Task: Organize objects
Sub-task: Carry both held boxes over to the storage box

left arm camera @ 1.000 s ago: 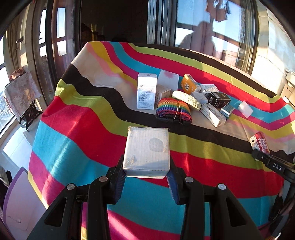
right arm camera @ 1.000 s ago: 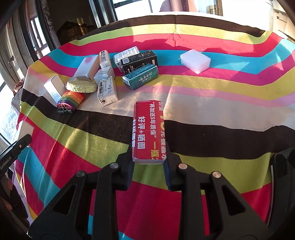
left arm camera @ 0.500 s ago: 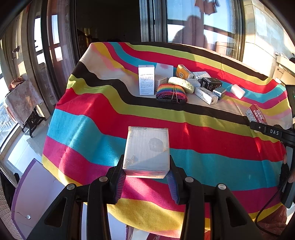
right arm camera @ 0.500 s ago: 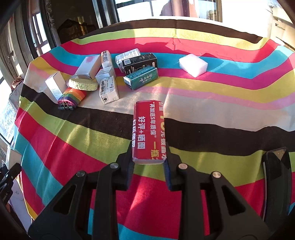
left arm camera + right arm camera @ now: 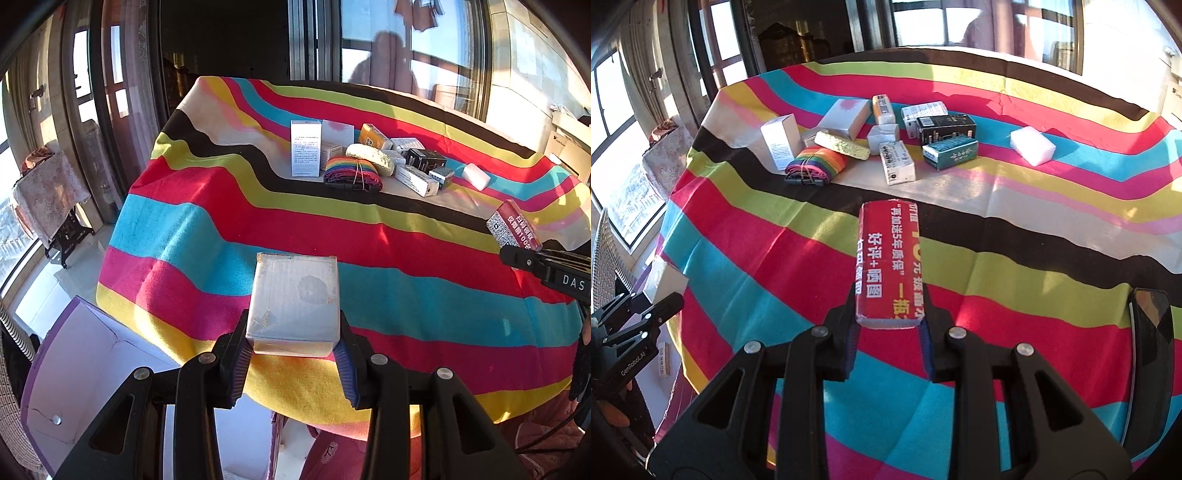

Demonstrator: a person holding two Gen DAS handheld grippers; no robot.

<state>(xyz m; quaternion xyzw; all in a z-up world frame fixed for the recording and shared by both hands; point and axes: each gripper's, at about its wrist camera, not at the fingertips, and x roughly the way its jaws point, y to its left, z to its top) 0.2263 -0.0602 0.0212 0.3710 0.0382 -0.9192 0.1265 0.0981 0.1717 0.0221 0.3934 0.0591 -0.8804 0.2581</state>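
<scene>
Silvery-white box (image 5: 293, 299) is pinched in your left tool (image 5: 293, 360), hanging over the striped counter's (image 5: 207, 236) near edge. Your right tool (image 5: 888, 341) is clamped on the red carton (image 5: 888, 264), above the cloth and well short of the pile around the rainbow strap roll (image 5: 816, 166).

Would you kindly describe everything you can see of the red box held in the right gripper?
The red box is a long, narrow carton, apparently cardboard, printed with white and yellow Chinese lettering. The right gripper is shut on its near end, one of the fingers pressing each long side. It points away from the camera, lifted clear above the striped cloth, touching nothing else. From the left wrist view, its far end shows a white panel with square codes.
</scene>
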